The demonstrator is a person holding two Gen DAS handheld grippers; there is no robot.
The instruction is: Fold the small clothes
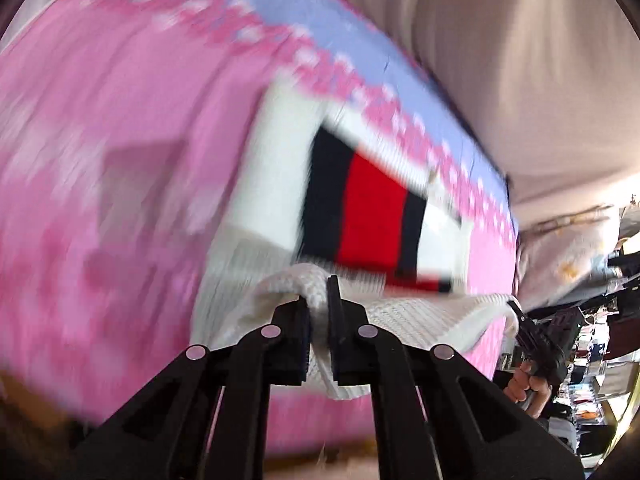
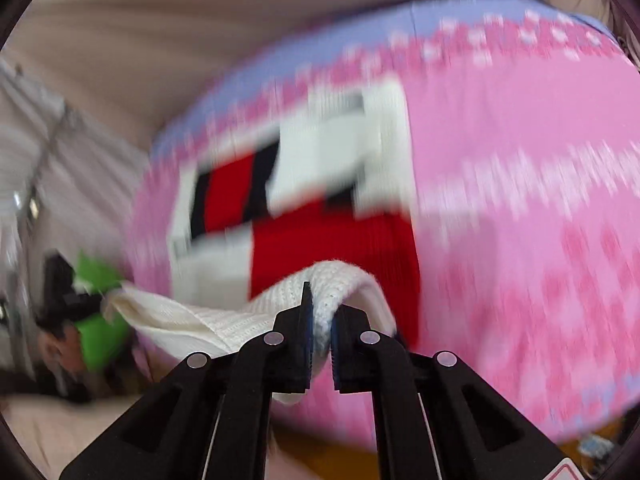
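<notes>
A small white knit sweater with navy and red bands lies on a pink patterned cloth. My left gripper is shut on its white ribbed hem and lifts that edge. My right gripper is shut on the same hem further along; the sweater's red band lies beyond it. The hem stretches between the two grippers. The right gripper shows at the right of the left wrist view, the left gripper at the left of the right wrist view. Both views are motion-blurred.
The pink cloth has a lilac border at its far side. Beige drapery hangs behind. A cluttered room shows at the right of the left wrist view. Something green sits by the left gripper.
</notes>
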